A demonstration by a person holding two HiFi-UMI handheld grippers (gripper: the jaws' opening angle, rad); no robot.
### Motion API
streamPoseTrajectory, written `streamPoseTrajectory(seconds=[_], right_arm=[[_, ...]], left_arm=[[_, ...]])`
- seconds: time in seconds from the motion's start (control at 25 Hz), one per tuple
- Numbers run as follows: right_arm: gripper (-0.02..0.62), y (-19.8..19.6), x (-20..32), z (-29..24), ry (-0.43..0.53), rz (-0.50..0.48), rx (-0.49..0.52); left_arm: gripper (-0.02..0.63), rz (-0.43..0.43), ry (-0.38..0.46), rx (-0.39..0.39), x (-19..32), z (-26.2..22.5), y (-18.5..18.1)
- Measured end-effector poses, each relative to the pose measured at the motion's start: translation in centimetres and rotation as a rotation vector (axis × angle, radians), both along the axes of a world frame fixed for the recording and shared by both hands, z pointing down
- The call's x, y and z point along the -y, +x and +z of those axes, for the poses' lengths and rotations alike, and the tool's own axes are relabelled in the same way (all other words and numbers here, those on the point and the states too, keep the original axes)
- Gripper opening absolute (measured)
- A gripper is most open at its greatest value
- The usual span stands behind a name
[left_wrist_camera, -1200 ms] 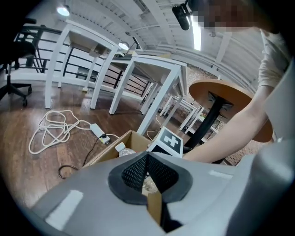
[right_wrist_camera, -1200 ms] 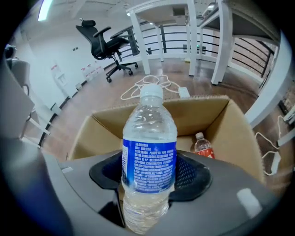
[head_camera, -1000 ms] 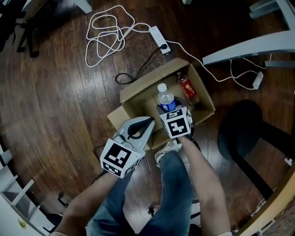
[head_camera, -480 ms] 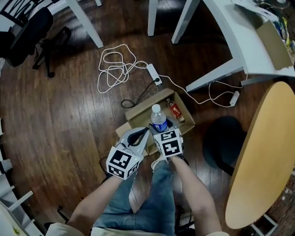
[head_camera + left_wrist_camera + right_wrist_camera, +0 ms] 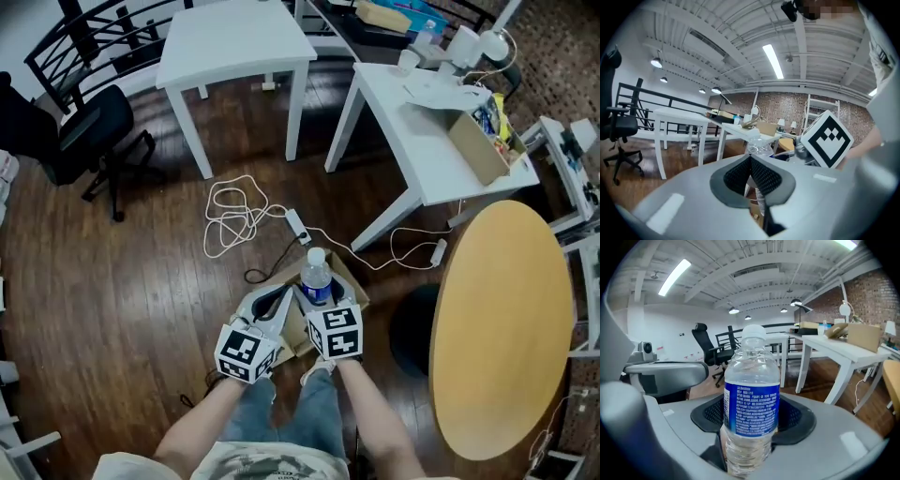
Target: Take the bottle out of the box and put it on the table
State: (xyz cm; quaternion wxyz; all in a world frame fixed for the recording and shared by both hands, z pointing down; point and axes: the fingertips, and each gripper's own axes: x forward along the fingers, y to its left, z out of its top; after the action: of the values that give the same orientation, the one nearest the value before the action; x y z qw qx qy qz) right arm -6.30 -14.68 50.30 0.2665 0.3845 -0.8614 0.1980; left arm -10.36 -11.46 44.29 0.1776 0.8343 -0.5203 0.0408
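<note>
Bottle (image 5: 751,394) upright, clamped in right claw (image 5: 751,420), left claw (image 5: 751,174) pressed together, empty

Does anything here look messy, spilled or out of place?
Only the white cable, lying in tangled loops on the wood floor near the cardboard box. The water bottle is upright and capped; nothing looks spilled.

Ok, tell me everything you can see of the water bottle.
The water bottle is clear plastic with a white cap and a blue printed label around its middle. It stands upright, clamped at its lower body by the right gripper, held above the open cardboard box on the floor. Nothing else touches it.
</note>
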Motion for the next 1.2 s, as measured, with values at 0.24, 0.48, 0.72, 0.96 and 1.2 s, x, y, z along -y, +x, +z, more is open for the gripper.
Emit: streamPoseTrajectory(seconds=[0.24, 0.48, 0.72, 0.96, 1.2], right_arm=[[0.288, -0.3, -0.6, -10.8, 0.171, 0.059, 0.032], [0.29, 1.8, -2.3, -19.3, 0.334, 0.165, 0.075], [0.29, 3.9, -3.4, -24.8, 0.456, 0.262, 0.106], [0.29, 7.3, -4.8, -26.6, 0.516, 0.38, 0.092], [0.29, 12.8, -6.5, -27.2, 0.526, 0.503, 0.032]], left_arm=[[-0.009, 0.001, 0.134, -0.017, -0.4, -9.0, -0.9], [-0.009, 0.049, 0.246, -0.033, -2.1, -16.0, -0.2], [-0.009, 0.135, 0.306, -0.038, -2.9, -18.7, 2.0], [-0.009, 0.232, 0.337, -0.088, -3.0, -20.2, 5.3], [-0.009, 0.338, 0.327, -0.139, -3.8, -20.6, 9.9]])
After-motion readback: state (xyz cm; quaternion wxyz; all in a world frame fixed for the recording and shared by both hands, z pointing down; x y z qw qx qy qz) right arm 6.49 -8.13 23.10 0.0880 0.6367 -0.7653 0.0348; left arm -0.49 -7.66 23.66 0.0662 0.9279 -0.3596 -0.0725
